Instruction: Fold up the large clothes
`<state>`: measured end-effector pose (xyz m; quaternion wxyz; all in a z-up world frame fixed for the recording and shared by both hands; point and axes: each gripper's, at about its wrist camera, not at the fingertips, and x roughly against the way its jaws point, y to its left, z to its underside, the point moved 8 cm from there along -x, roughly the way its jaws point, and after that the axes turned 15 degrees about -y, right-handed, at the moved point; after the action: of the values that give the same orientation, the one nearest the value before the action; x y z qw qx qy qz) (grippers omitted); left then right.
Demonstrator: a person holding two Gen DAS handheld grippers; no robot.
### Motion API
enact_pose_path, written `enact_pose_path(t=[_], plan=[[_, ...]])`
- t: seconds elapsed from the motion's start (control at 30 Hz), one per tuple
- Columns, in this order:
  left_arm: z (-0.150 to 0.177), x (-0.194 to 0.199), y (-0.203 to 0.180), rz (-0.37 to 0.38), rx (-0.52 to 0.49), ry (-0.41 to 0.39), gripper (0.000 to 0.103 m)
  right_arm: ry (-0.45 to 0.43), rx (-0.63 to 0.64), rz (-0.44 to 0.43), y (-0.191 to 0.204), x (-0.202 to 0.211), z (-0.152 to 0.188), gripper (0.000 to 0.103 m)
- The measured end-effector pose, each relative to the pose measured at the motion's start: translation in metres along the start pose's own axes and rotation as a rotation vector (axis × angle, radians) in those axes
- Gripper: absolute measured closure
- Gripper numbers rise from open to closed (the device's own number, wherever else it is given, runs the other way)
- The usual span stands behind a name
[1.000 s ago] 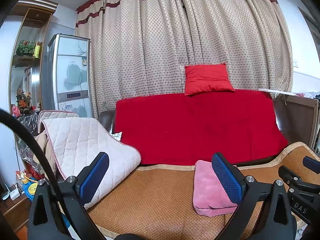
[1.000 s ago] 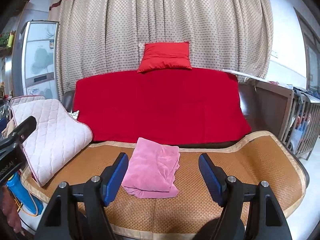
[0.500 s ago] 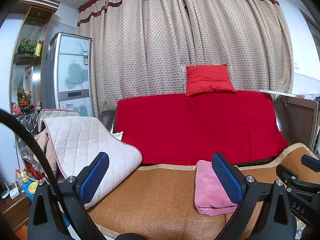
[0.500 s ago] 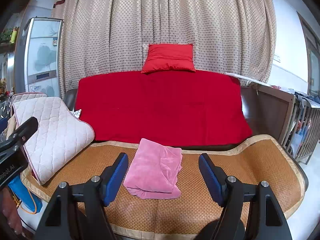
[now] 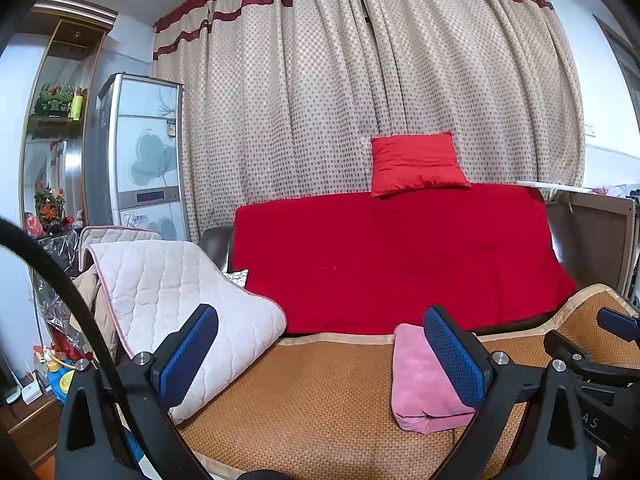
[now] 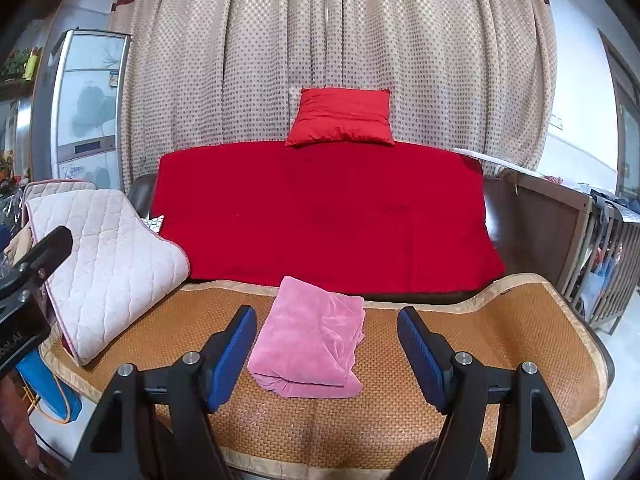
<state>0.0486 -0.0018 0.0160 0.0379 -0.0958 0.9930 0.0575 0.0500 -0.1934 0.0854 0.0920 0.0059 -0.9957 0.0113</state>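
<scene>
In the left view, the right side of the pink cloth (image 5: 424,388) is hidden behind a blue pad (image 5: 454,356), and only part of the right tool (image 5: 600,356) is seen at the edge. In the right view the folded cloth (image 6: 310,344) is shown whole, laid on the woven mat (image 6: 500,340) of the sofa, in front of the red cover (image 6: 320,216). The left tool (image 5: 320,354) is spread wide and empty. The right tool (image 6: 326,354) is likewise released, nothing being gripped or touched.
</scene>
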Motion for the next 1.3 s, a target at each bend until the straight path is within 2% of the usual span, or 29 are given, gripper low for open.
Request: enact_pose_path(t=[0.77,1.3], plan=[[-0.006,0.001,-0.003,0.020,0.002,-0.002,0.001,-0.012,0.000,0.016,0.005,0.006,-0.002,0.027],[-0.008,0.002,-0.007,0.042,-0.001,0.003,0.001,-0.064,0.027,0.063,-0.002,0.018,-0.013,0.027]])
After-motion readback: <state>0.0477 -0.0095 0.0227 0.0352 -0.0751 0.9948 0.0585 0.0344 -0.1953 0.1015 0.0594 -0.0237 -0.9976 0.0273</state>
